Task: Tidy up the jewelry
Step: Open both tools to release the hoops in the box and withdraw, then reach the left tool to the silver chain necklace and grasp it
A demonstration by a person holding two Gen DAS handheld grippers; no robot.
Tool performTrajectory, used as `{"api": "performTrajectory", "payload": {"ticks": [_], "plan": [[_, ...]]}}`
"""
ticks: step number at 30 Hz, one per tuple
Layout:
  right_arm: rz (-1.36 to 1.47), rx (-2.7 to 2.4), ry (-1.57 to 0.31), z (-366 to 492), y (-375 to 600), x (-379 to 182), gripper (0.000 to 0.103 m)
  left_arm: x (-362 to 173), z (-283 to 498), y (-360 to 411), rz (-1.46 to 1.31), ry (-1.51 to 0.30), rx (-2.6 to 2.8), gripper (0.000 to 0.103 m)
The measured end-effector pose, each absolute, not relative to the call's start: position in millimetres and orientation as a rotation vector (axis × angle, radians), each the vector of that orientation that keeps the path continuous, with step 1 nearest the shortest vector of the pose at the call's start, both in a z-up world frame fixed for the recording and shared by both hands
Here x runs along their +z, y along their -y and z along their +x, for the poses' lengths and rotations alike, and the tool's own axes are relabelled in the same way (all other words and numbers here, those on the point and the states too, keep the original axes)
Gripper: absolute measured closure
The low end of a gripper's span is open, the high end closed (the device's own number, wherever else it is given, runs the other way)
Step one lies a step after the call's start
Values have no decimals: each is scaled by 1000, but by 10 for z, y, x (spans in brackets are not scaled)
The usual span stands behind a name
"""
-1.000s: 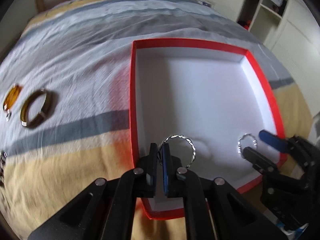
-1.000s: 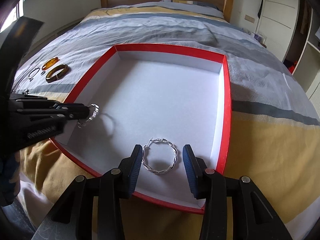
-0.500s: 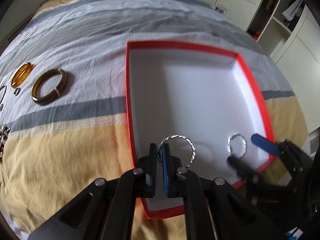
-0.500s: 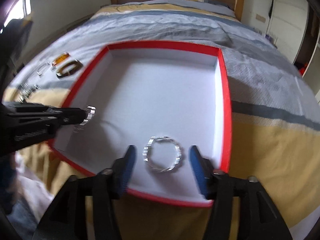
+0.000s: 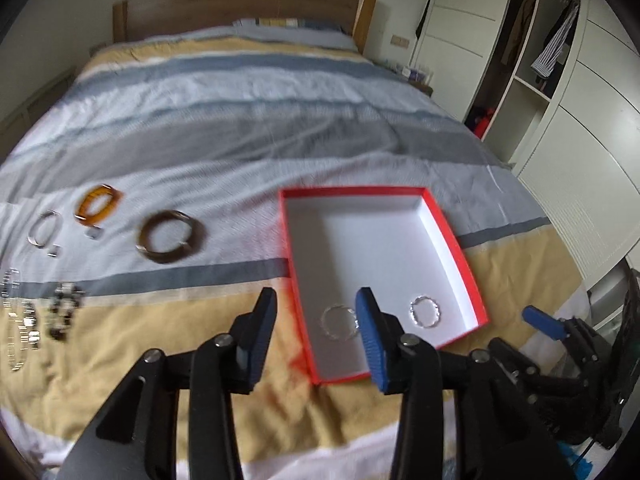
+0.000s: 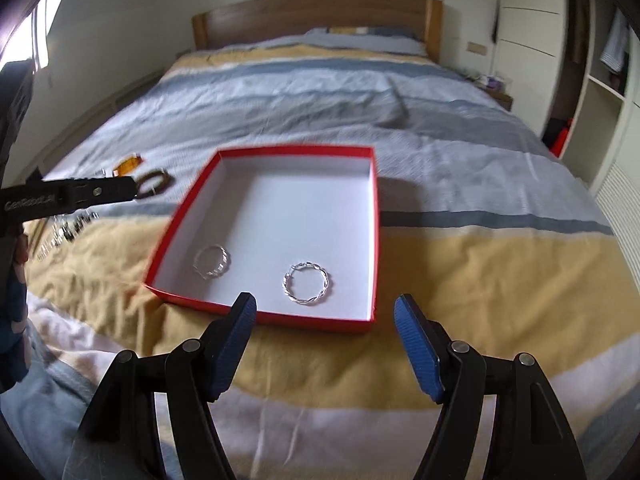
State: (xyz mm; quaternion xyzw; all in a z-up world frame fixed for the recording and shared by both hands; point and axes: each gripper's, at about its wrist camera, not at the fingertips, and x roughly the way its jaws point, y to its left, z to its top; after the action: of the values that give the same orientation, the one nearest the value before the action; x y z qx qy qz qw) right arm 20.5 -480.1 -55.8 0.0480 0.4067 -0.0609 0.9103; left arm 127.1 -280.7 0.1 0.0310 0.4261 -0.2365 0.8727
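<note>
A red box point(image 5: 456, 240) point(image 6: 376, 220) with a white inside lies on the striped bedcover. Two silver hoops lie flat near its front end: a plain one point(image 5: 325, 322) point(image 6: 196, 264) and a twisted one point(image 5: 412, 312) point(image 6: 308, 302). My left gripper point(image 5: 316, 304) hovers above the box's front left corner. Its jaws are opening, with nothing between them. My right gripper point(image 6: 325, 306) hangs in front of the box's near rim, above the cover. Its jaws are also opening and hold nothing. It shows at the right edge of the left wrist view point(image 5: 520, 334).
Left of the box lie an amber bangle point(image 5: 98, 204), a brown bangle point(image 5: 172, 236) point(image 6: 154, 182), a silver bangle point(image 5: 44, 228) and beaded and chain pieces point(image 5: 64, 308). A wooden headboard point(image 6: 316, 16) stands at the back, with white wardrobes point(image 5: 560, 120) to the right.
The left gripper opened and let go of the plain hoop, which now lies in the box. Both grippers rose and drew back from the box. The right jaws spread wider.
</note>
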Motion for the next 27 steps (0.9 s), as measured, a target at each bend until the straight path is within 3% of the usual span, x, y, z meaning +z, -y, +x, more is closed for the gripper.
{"api": "performTrajectory", "payload": {"ticks": [6,14,22,27], "plan": [[141,-117,-763,-161,4551,-163,32,290,832,2284,116,-835,-431,61],[108,-66,-672,-589,4006,343,32,467,407,1033,51,-788,-278,61],[83,-23,-617,-798,3681,655,32,363,177,-430,-70,-786,-62,61],[81,-10,-629,-734,3571,657,32,191,220,-957,-129,-803,10,61]]}}
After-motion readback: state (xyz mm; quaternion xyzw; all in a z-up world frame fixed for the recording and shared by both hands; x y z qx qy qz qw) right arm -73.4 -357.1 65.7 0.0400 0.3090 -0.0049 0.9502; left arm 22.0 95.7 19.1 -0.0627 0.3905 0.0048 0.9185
